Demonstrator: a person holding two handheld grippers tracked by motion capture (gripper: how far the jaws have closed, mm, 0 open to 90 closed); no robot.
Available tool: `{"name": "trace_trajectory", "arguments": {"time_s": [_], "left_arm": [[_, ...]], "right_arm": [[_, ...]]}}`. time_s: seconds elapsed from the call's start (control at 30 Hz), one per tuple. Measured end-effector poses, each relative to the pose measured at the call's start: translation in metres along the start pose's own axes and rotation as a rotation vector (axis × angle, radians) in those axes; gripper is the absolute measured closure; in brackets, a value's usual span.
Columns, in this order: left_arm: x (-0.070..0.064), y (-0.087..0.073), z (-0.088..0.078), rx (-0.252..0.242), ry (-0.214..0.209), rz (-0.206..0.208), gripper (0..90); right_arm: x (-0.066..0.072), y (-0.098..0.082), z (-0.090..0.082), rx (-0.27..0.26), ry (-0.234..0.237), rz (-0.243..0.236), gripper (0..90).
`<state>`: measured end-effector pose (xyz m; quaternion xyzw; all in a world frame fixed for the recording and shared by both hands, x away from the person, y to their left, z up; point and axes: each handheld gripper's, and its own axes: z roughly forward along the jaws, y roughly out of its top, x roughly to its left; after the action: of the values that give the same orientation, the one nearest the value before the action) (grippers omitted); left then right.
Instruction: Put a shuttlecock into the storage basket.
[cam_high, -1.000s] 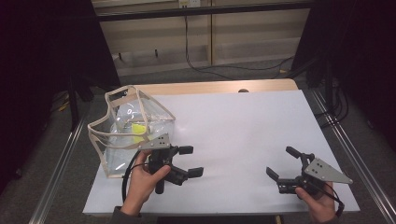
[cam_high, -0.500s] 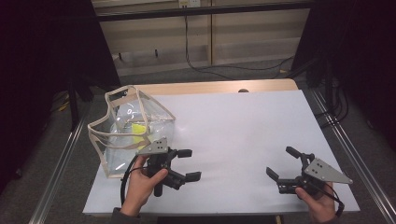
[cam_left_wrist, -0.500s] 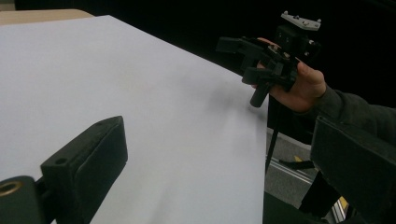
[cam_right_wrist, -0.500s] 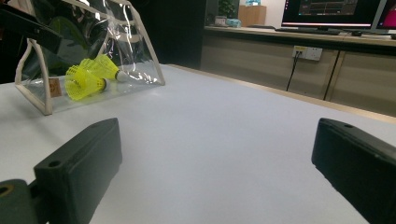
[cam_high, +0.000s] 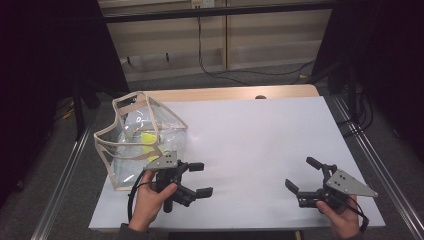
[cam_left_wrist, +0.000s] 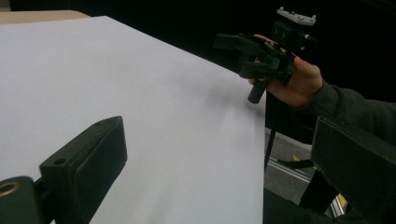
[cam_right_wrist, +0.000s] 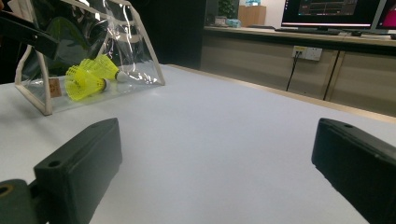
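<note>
High view first: my left gripper (cam_high: 192, 179) sits with jaws spread wide and nothing between them, held low over the white table (cam_high: 250, 145) just beside the near corner of the clear bag (cam_high: 140, 137). My left hand (cam_high: 150, 200) wraps its handle from below, forearm entering at the bottom edge. My right gripper (cam_high: 307, 175) is well apart from the bag, near the table's other front corner, jaws likewise parted and empty, my right hand (cam_high: 340, 215) under its grey plate. In the right gripper view, two yellow shuttlecocks (cam_right_wrist: 91, 77) lie inside the bag, on its floor. The left gripper view looks across the bare tabletop toward my right hand.
</note>
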<state>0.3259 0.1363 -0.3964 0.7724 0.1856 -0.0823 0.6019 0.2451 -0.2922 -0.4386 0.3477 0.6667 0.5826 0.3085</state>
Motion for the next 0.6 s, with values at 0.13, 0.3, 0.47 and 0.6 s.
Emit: {"name": "trace_trajectory", "arguments": {"time_s": [0.13,0.3,0.47,0.6], "left_arm": [[0.001,-0.003,-0.003,-0.001,-0.002,-0.001,3.7],[0.002,-0.006,-0.008,-0.01,-0.001,0.002,3.7],[0.002,-0.009,-0.011,-0.012,-0.019,0.018,3.9],[0.002,-0.01,-0.013,-0.007,-0.032,0.043,4.0]], "right_arm": [[0.0,0.0,0.0,0.001,0.0,-0.001,1.5],[0.0,0.0,-0.001,0.003,-0.003,-0.001,1.5],[0.0,0.0,-0.001,0.002,-0.003,-0.003,1.5],[0.0,0.0,-0.001,0.003,-0.003,-0.002,1.6]]}}
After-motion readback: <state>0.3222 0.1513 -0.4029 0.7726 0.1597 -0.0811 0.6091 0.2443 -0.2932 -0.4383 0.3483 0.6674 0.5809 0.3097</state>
